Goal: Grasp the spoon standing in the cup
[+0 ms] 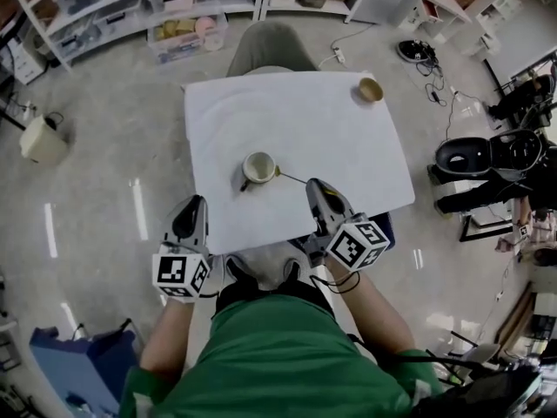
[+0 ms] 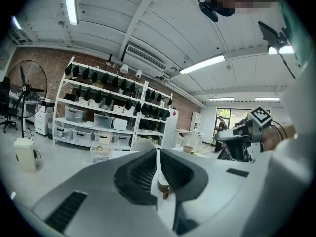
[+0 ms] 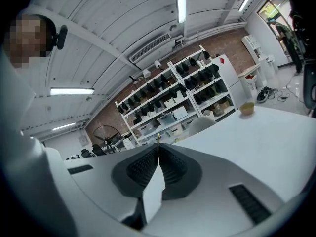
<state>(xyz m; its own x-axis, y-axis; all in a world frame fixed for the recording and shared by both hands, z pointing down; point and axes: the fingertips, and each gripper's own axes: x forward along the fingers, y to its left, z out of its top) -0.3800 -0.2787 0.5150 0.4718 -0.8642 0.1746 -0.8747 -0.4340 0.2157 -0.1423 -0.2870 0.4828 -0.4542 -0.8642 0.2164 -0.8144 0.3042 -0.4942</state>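
A cream cup (image 1: 258, 167) stands in the middle of the white table (image 1: 331, 129). A thin spoon (image 1: 292, 178) leans in it, its handle slanting out to the right. My right gripper (image 1: 312, 185) is at the handle's outer end with its jaws shut on it. In the right gripper view the handle's thin tip (image 3: 158, 137) pokes up between the closed pads of the right gripper (image 3: 158, 149). My left gripper (image 1: 195, 202) hovers at the table's front left edge, shut and empty. In the left gripper view the left gripper (image 2: 158, 164) points towards the cup (image 2: 162, 183).
A small tan bowl (image 1: 371, 89) sits at the table's far right corner and also shows in the right gripper view as the bowl (image 3: 247, 108). Beyond the table are a chair back (image 1: 271, 46), shelves with bins (image 1: 187, 24), and a black machine (image 1: 487, 159) at the right.
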